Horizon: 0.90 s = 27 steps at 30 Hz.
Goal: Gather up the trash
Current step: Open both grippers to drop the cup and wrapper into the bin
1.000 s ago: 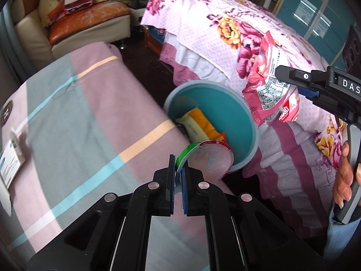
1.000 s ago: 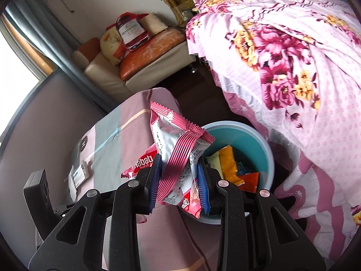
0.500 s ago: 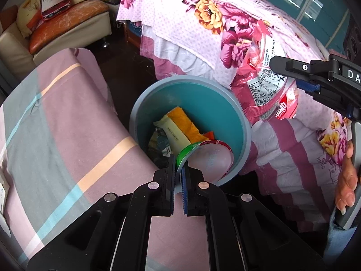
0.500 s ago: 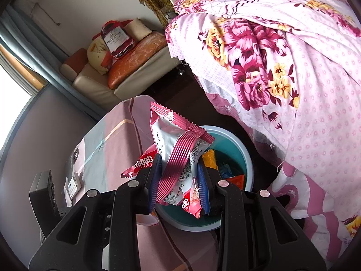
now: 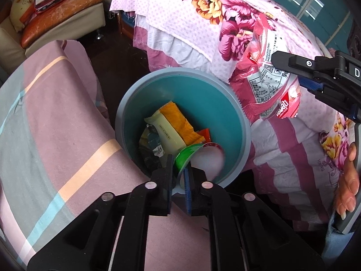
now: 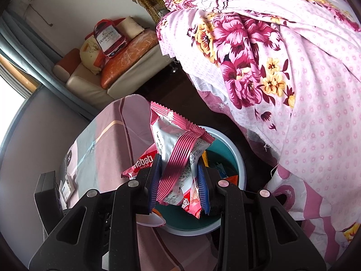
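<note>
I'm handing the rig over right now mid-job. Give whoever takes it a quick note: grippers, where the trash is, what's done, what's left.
Left gripper: jaws opening, cup with the green rim between them, over the near edge of the bin.
Right gripper: shut on the pink wafer wrapper, held over the bin's rim.
Done: several wrappers already lie in the bin.
Left: let the cup fall in, then bring the wrapper over the opening and release it. A small packet lies on the striped cloth.
</note>
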Motion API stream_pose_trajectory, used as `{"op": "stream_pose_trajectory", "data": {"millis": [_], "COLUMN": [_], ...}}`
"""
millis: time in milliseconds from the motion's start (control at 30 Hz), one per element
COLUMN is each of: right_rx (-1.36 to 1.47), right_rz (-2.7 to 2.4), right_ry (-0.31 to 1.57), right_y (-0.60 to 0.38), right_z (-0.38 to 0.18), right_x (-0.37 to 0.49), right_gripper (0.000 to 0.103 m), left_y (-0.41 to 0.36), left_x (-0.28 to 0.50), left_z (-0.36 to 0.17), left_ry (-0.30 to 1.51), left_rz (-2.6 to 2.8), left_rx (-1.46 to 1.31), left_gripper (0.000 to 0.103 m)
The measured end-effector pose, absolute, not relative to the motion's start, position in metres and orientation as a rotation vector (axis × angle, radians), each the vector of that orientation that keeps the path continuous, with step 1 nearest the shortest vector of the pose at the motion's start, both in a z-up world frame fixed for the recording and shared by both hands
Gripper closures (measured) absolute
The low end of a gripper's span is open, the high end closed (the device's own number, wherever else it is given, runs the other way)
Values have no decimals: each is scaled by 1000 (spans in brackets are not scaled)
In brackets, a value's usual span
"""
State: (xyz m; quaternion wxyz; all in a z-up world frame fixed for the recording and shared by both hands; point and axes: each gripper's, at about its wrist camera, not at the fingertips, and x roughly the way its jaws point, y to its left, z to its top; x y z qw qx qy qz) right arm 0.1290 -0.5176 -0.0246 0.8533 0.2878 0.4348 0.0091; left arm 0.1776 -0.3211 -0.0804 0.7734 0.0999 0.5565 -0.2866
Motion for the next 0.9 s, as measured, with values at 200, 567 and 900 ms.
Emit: {"op": "stream_pose_trajectory", "data": {"millis": [200,567,900], "right_rx": [602,578,551], "right_rz": [17,22,24], "right_ry": [924,939,964], "right_y": [-516,-508,-495], "right_z": [-27,-25,-25], "right_x": [134,140,147], "right_gripper": [74,73,69], "left_y": [-317,-302,-286], "left_x": [174,175,177], "left_z": [-76,-67,-70], "left_ry": [1153,1133,1152], "left_rz": [-593,-559,-536], "left_rx": [220,193,170], "left_gripper": [33,18,16]}}
